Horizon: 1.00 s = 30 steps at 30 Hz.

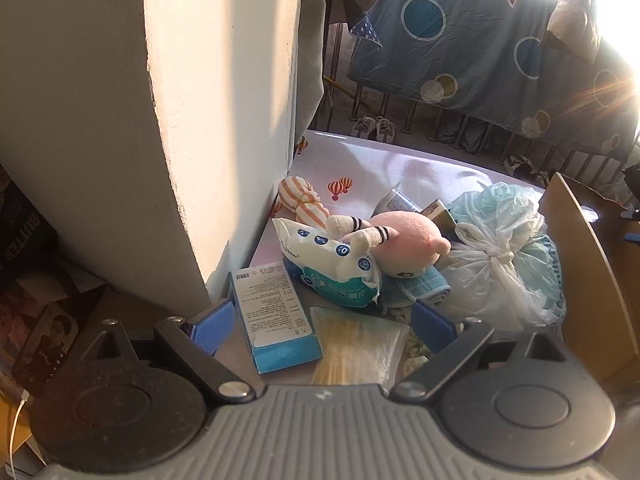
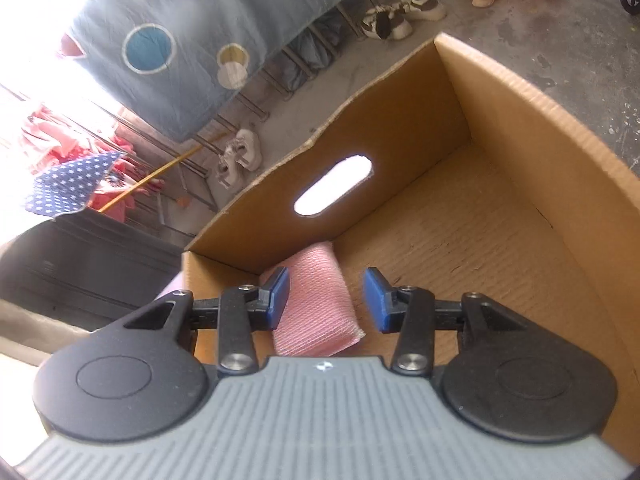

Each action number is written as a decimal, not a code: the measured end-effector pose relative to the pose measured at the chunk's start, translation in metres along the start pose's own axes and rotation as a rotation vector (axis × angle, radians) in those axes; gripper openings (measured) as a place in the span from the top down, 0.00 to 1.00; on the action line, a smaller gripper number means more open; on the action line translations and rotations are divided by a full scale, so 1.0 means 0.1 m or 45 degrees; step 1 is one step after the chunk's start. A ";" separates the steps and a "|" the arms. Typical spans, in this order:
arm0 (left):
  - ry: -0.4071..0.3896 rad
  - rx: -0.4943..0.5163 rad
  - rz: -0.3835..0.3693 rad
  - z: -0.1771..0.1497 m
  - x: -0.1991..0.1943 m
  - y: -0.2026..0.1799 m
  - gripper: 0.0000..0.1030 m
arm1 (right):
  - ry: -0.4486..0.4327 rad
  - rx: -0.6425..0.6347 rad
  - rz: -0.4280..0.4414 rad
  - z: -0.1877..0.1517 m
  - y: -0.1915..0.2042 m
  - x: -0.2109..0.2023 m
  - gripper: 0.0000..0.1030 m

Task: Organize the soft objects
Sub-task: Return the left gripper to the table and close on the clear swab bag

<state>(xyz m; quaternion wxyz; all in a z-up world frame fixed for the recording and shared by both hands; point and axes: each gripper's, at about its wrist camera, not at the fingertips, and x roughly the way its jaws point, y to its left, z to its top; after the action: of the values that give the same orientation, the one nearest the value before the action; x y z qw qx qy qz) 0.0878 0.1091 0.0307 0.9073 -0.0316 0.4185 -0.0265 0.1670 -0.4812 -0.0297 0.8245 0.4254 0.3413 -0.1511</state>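
The left claw (image 1: 322, 322) was wide open and held nothing. Its 2 blue pads (image 1: 212, 326) hung over a messy pile on the table (image 1: 384, 160), which had a pale cloth with little balloon pictures. Under the claw lay a blue and white box (image 1: 274, 322) with small print on it, close to the near edge by the white wall (image 1: 180, 120). Just beside the box was a clear bag (image 1: 360, 344) with something yellow inside. A bit farther back lay a white and teal soft pack (image 1: 334, 266). A pink plush toy (image 1: 404, 246) with striped legs rested on that pack. Behind them, next to the wall, sat an orange striped soft thing (image 1: 302, 200). A knotted white plastic bag (image 1: 496, 256) filled the right side, touching a brown cardboard wall (image 1: 580, 264).

In the right view, the right claw (image 2: 326, 300) was partly open and gripped nothing. It hung over a cardboard box (image 2: 520, 92). A folded pink cloth (image 2: 316, 300) lay on the box floor, in the near left corner, under the gap between the pads and not pressed by them. The far box wall had 1 oval hand hole (image 2: 334, 190). The rest of the box floor showed bare cardboard.
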 end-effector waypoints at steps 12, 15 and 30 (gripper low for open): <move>0.126 0.076 0.052 -0.36 0.39 -0.13 0.17 | 0.397 -0.210 0.605 -1.61 1.01 -0.64 0.59; 0.156 0.091 0.095 -0.40 0.51 -0.13 0.25 | 0.548 -0.219 0.630 -2.22 1.19 -0.37 0.60; 0.365 -0.010 0.022 -0.27 1.09 -0.04 0.46 | 0.804 -0.064 0.422 -3.54 1.41 0.66 0.68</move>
<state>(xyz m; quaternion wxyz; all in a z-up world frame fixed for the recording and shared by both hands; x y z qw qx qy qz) 0.1381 0.0965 -0.0686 0.8382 -0.0275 0.5443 -0.0212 0.1371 -0.1099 -0.1348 0.7020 0.4802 0.5092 0.1319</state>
